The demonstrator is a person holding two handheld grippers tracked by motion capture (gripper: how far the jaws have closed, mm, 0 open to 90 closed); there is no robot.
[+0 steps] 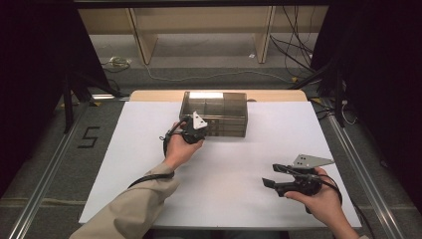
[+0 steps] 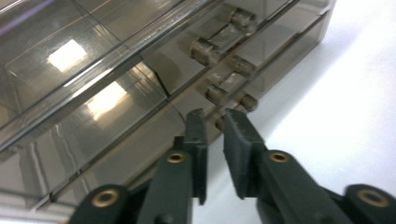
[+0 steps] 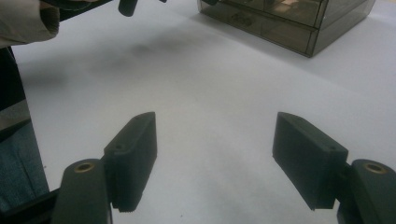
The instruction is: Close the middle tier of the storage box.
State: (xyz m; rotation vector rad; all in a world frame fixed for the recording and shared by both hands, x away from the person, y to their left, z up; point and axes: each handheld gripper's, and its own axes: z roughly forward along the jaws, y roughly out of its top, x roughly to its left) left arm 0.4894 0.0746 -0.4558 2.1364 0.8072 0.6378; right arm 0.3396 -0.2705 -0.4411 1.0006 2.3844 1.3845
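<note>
A smoky see-through drawer box (image 1: 215, 112) stands at the back middle of the white table top (image 1: 149, 149). My left gripper (image 1: 186, 121) is at the box's front left corner. In the left gripper view its jaws stand a narrow gap apart (image 2: 215, 119), tips right at the lowest drawer handle (image 2: 247, 101) of the box (image 2: 93, 93); the pads do not visibly press on it. Two more clear bar handles (image 2: 224, 32) sit above. My right gripper (image 1: 270, 175) rests near the front right, wide open (image 3: 215, 119) over bare table, nothing between its fingers.
The box (image 3: 289, 18) lies far ahead in the right gripper view, with a beige sleeve (image 3: 23, 18) at the upper left. Behind the table are wooden shelving (image 1: 199, 25) and floor cables (image 1: 209, 75). Metal rails (image 1: 45, 174) run along both table sides.
</note>
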